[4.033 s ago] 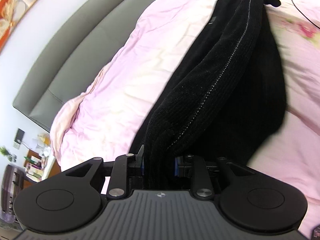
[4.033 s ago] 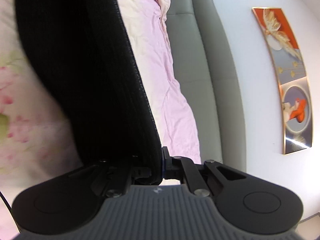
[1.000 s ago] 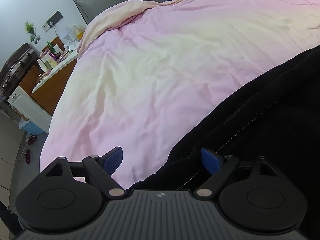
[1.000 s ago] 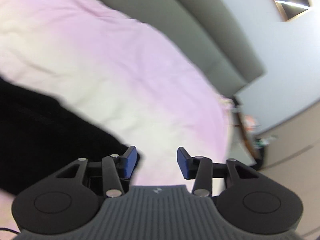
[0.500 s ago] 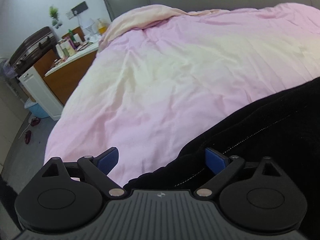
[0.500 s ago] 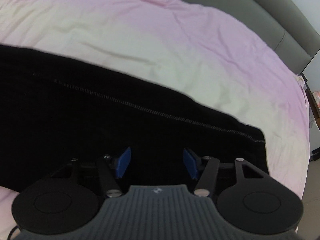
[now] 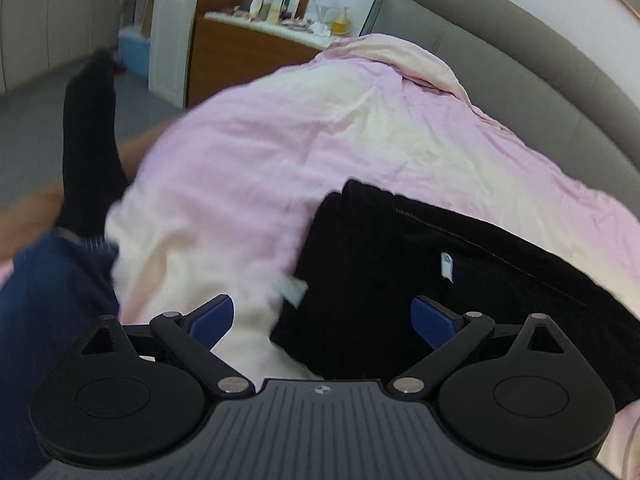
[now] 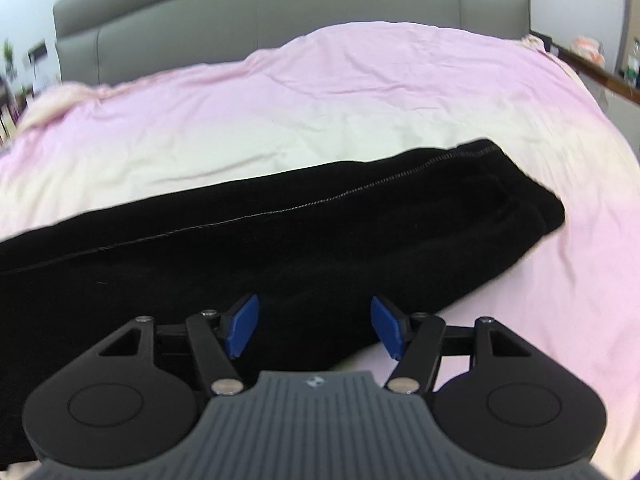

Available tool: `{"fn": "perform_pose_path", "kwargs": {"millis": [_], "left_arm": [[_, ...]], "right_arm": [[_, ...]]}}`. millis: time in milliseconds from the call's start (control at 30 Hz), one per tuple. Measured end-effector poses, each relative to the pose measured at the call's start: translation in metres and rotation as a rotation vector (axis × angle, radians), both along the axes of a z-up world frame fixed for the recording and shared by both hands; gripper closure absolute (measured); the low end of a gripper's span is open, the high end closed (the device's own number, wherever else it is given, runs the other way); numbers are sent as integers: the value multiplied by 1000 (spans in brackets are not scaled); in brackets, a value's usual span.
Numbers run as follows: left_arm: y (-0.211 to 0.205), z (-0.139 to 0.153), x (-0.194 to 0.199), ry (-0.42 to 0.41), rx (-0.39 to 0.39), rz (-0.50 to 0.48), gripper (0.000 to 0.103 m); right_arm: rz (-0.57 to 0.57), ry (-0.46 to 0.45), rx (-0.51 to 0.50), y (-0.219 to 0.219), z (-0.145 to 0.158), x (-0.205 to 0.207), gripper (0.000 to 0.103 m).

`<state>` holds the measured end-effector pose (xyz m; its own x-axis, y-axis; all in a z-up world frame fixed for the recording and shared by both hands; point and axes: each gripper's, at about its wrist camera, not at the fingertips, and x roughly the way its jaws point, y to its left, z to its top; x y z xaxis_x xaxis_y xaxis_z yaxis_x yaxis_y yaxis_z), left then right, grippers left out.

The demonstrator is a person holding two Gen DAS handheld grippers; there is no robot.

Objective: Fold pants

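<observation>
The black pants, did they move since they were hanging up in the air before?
Yes. The black pants have come down and now lie flat across the pink duvet, stretched sideways in front of the grey headboard, with neither gripper holding them.

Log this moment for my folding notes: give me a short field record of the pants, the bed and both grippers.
garment: black pants, lying in a long strip across the bed
surface: pink duvet
headboard: grey padded headboard
left gripper: open, over the pants' end, holding nothing
right gripper: jaws opening, above the pants, pads not pressing on them
label: small white tag on the pants
</observation>
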<state>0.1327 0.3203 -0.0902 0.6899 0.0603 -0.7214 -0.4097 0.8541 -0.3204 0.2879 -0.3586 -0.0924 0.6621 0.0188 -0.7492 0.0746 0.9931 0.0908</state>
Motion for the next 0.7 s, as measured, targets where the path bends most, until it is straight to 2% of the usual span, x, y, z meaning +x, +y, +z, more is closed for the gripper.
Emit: {"fn": "perform_pose_path", "kwargs": {"millis": [33,100,200,300,467,600,700], "left_arm": [[-3,-6,-8,-4,-54,4,0],[-16,-16,-15,-11,-109,-14,0],[-34,-33,-2,4,-149,-61,0],[-38,-55,19,30,-267,-69,0],[-26,-86,30,-101,-470,79,0],[-22,-98,37,-158,-539,189,0],[-19,-100,35,-188,-593,278,0]], "right_arm": [[-15,-14,30,-3,-1,-9,42],[-59,-33,91,-9,-4,-22,41],[-121,-54,180,-17,-12,-34,41],[-171,-85,255,-26,-14,-47,41],[-227,-158,352,-37,-21,-71,35],[-312,-195,423,-64,-38,-68,32],[-437,-234,554,-100,-53,-65,32]]}}
